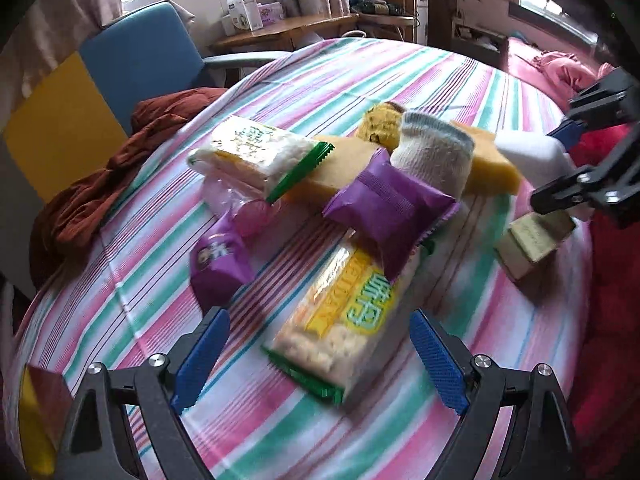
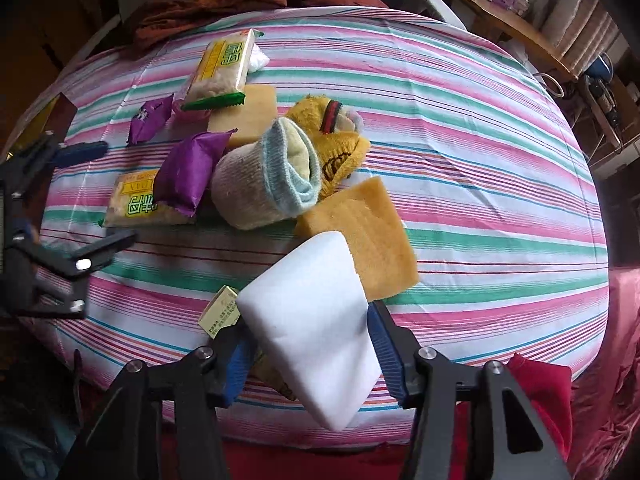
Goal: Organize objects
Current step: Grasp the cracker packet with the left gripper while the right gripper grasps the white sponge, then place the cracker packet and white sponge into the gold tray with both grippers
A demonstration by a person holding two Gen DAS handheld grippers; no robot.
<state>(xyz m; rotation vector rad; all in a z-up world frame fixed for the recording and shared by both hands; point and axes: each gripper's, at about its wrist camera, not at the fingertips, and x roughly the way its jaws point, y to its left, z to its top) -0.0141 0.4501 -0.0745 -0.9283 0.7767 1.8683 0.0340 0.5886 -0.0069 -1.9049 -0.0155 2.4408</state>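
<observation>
On the striped tablecloth (image 1: 400, 72) lies a heap of snack packets, sponges and socks. My left gripper (image 1: 318, 320) is open just over a green-edged rice cracker packet (image 1: 340, 320), pads clear of it. A purple packet (image 1: 388, 204) rests on that packet's far end, beside a rolled white sock (image 1: 432, 152). My right gripper (image 2: 306, 316) is shut on a white sponge (image 2: 312, 340), one pad on each side, above a small beige box (image 2: 222, 312). A yellow sponge (image 2: 364, 236) lies just beyond. The left gripper (image 2: 114, 192) shows at this view's left edge.
A second cracker packet (image 1: 256, 152), a small purple packet (image 1: 220, 260), another yellow sponge (image 1: 340, 168) and a yellow sock (image 2: 332, 136) fill the heap. A rust-brown cloth (image 1: 100, 192) and blue chair (image 1: 140, 56) stand left; red fabric (image 1: 612, 280) lies right.
</observation>
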